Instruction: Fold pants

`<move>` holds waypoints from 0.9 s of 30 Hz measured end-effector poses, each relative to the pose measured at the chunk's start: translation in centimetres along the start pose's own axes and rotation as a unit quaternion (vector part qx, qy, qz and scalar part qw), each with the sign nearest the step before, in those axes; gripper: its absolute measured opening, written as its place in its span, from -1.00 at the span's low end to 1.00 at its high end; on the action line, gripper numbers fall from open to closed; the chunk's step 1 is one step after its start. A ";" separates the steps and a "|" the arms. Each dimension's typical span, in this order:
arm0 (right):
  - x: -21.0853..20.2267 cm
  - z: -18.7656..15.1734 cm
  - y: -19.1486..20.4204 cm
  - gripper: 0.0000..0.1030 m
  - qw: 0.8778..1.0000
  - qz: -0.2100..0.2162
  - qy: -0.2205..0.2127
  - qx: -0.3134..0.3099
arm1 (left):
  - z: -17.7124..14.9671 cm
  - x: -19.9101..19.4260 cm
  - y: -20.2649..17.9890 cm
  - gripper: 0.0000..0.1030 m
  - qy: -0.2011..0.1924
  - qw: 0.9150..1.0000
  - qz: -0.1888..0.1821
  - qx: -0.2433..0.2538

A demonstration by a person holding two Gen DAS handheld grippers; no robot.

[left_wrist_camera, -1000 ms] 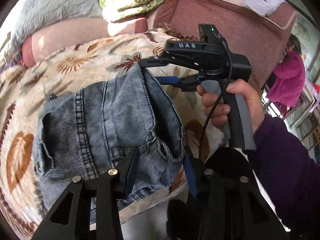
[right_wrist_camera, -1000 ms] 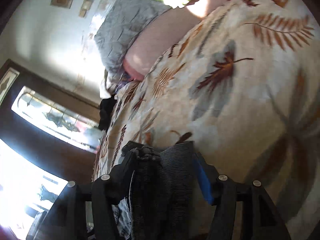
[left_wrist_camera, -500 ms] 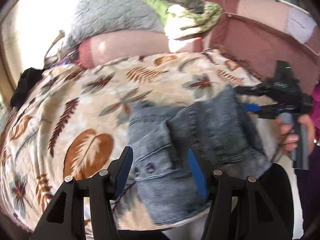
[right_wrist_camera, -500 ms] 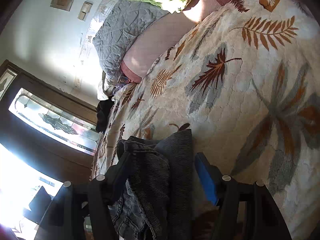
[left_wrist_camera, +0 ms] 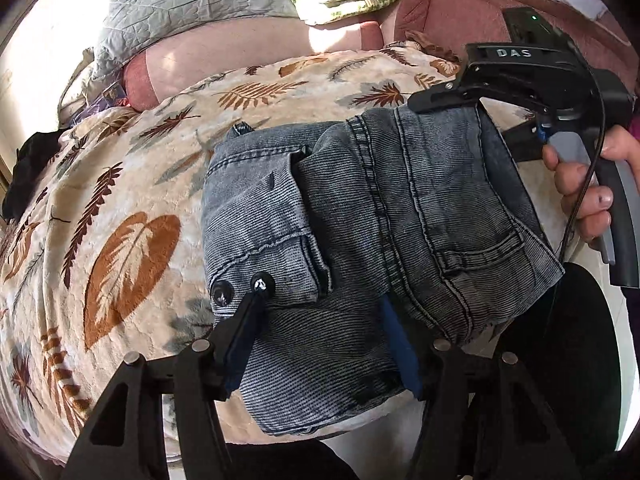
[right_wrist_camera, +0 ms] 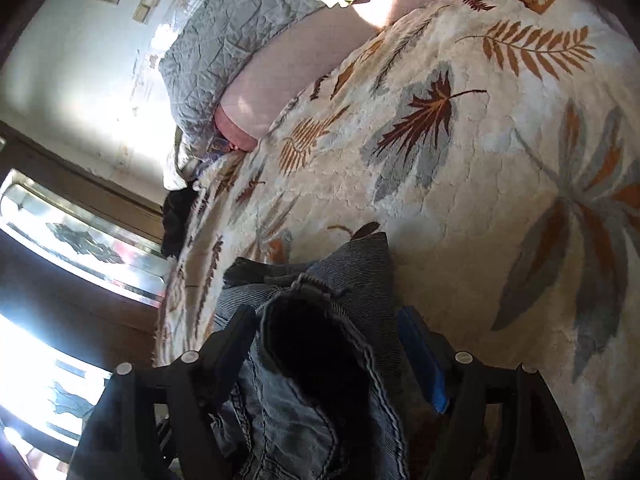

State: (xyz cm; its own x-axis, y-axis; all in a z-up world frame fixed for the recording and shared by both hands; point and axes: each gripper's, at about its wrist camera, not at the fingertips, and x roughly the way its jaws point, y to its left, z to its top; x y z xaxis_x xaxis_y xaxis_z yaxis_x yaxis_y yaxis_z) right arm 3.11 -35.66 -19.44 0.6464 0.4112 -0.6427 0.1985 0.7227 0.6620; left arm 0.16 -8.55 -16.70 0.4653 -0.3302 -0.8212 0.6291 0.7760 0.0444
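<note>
The folded jeans lie on the leaf-print blanket, under and between both claws. The left claw and right claw have just been spreading, jaws apart around denim, not pinching.

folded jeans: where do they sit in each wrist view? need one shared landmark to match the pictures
Left wrist: the folded jeans fill the centre and right, lying on the leaf-print blanket, reaching down between that camera's own fingers.
Right wrist: the jeans bunch at bottom centre, between that camera's own fingers.
Shared landmark: the grey quilted pillow, upper left in the left wrist view and upper left of centre in the right wrist view.
</note>
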 end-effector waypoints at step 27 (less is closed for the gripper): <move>-2.3 3.3 1.0 0.20 0.988 -0.084 -0.097 -0.086 | 4.4 -2.4 2.0 0.32 -0.056 0.996 0.001 -0.062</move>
State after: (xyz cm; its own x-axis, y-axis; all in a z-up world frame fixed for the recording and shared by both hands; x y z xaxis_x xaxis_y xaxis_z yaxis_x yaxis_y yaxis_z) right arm 4.29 -37.72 -15.97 0.7475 0.1760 -0.6405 0.1976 0.8617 0.4674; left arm 3.03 -8.53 -12.15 0.5378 -0.3809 -0.7521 0.5492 0.8351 -0.0302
